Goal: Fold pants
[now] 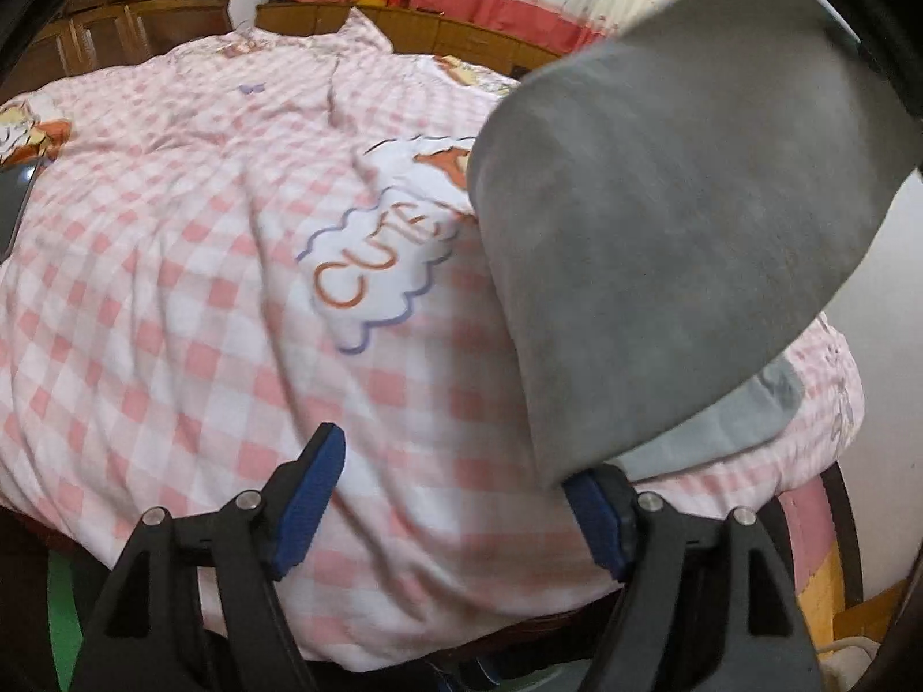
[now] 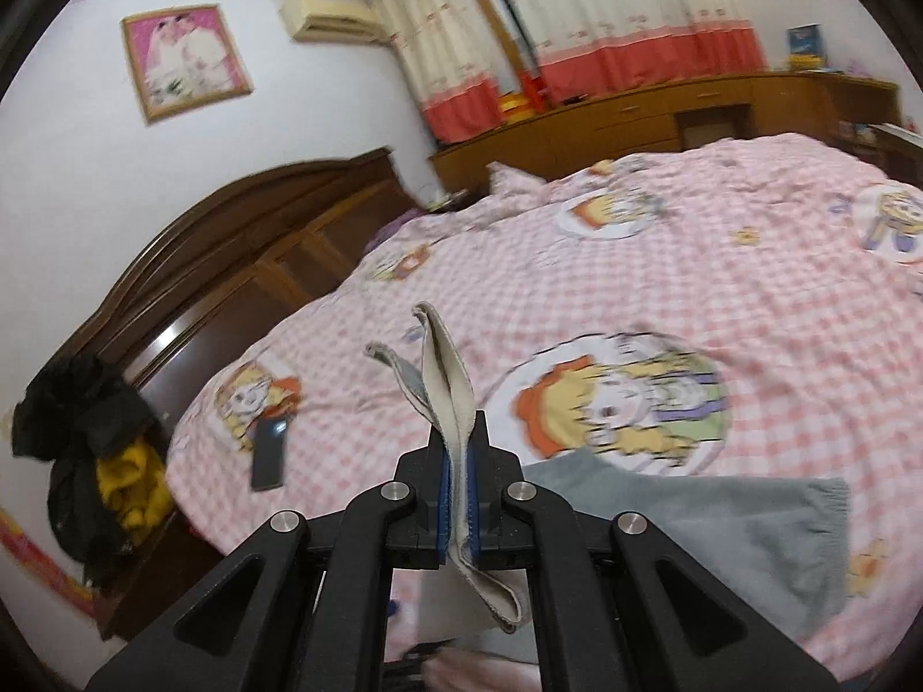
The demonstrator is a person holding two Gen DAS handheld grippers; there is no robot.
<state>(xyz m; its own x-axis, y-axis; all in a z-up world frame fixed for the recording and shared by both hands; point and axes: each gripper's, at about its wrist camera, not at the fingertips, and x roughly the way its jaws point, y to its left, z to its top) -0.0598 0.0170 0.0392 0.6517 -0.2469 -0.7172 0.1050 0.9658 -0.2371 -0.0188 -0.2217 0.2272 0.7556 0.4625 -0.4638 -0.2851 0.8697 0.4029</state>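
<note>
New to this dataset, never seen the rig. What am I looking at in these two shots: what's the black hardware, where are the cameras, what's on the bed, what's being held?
There is no robot arm. A person holds a two-finger gripper in each hand, and each gripper carries a fisheye camera looking forward along its fingers, hence the round, warped edges.

The left wrist view shows the left gripper: black arms with blue pads, wide apart, gripping nothing. Grey pants hang close by on the right, and one pad sits at their lower edge.

The right wrist view shows the right gripper shut on a folded edge of the pants; more of them lies spread on the bed at lower right.

The surface is a bed with a pink checked cartoon quilt. A dark phone lies on it near the wooden headboard.
</note>
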